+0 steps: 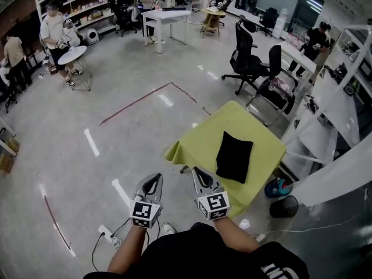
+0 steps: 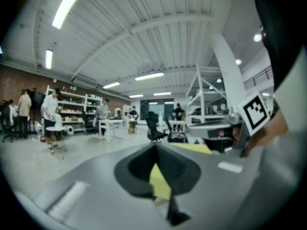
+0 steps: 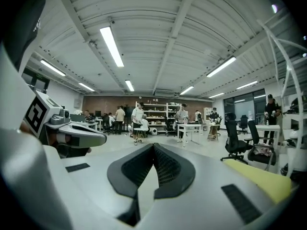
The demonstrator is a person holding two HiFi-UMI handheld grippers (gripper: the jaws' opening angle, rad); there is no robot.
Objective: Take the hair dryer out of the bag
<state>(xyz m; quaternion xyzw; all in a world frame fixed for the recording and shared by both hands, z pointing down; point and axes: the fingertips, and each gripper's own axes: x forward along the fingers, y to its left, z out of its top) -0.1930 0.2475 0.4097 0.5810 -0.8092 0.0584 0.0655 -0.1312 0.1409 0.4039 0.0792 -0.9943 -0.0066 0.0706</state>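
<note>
The person wears a black short-sleeved top (image 1: 192, 254) with white print (image 1: 272, 269) on its right side. The left tongs (image 1: 156, 178) and right tongs (image 1: 197, 172) are grey with dark ribbed pads (image 3: 168, 169). Each carries a white cube (image 1: 145, 212) with black square markers.

Head view looks down; all share table (image 1: 192, 147).

Small square table (image 1: 192, 146) on a grey floor (image 1: 116, 150), yellow-green cloth (image 1: 264, 150) spread over its whole top, black bag (image 1: 235, 156) lying flat near the middle of the cloth
</note>
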